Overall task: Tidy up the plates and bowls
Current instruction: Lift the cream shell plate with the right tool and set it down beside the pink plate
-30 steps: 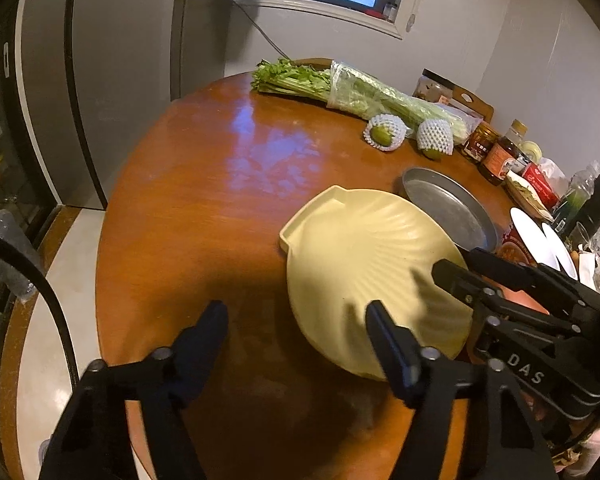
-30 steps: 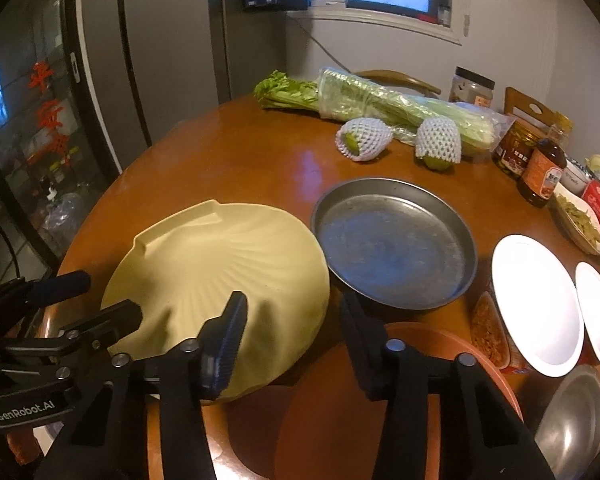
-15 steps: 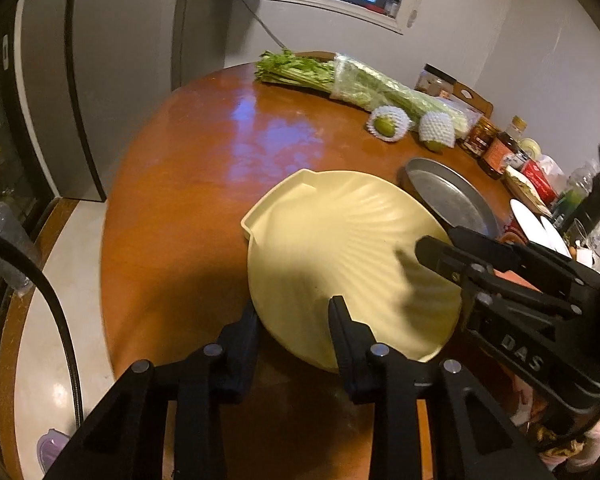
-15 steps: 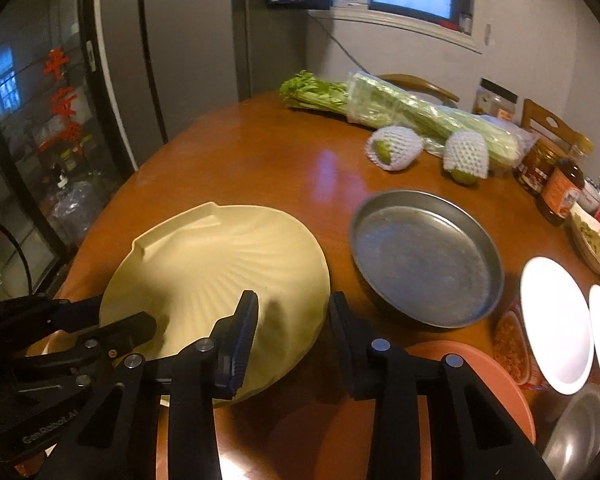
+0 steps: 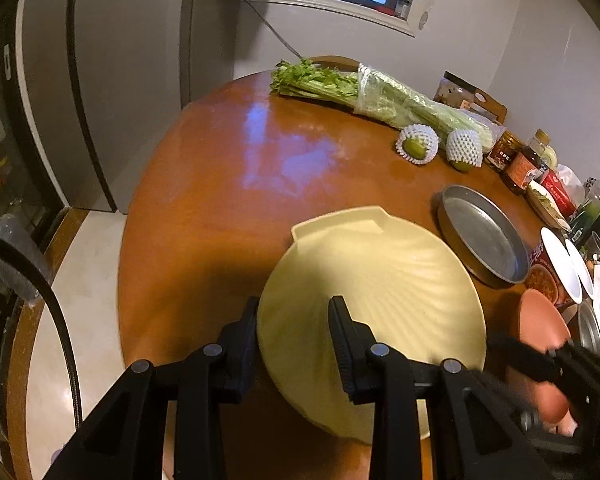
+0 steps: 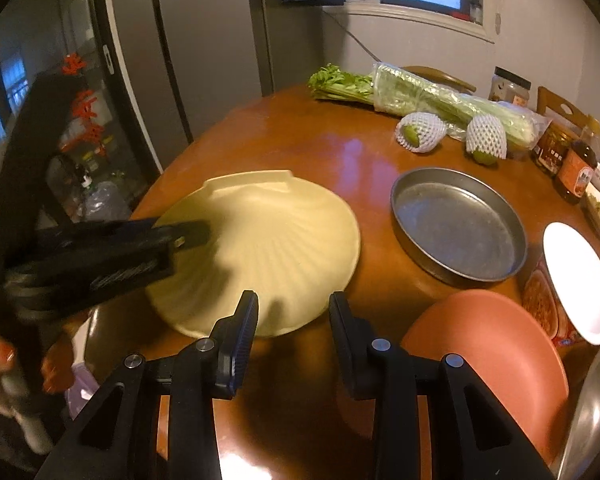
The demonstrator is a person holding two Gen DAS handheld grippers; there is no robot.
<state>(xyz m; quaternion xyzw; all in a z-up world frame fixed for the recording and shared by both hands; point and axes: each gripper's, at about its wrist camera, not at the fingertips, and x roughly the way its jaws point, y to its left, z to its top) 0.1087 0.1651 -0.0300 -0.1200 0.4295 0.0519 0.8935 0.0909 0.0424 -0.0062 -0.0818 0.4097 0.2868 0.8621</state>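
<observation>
Angled steeply down with the left claw (image 5: 294,332), jaws just closed in and clamped across the near-left rim of the plate (image 5: 380,288). Tilted down likewise with the right claw (image 6: 292,316), jaws just narrowed, the plate's near-right rim in the small gap; cannot tell whether pressed. Pale yellow, matte, scallop-shaped, ribbed in a fan. Flat tab pointing far, broad curve near, long axis near to far. At the near middle of the glossy round wooden worktop (image 5: 228,200), left of a round metal pan (image 5: 484,240) and a smooth brown dish (image 6: 480,340).
</observation>
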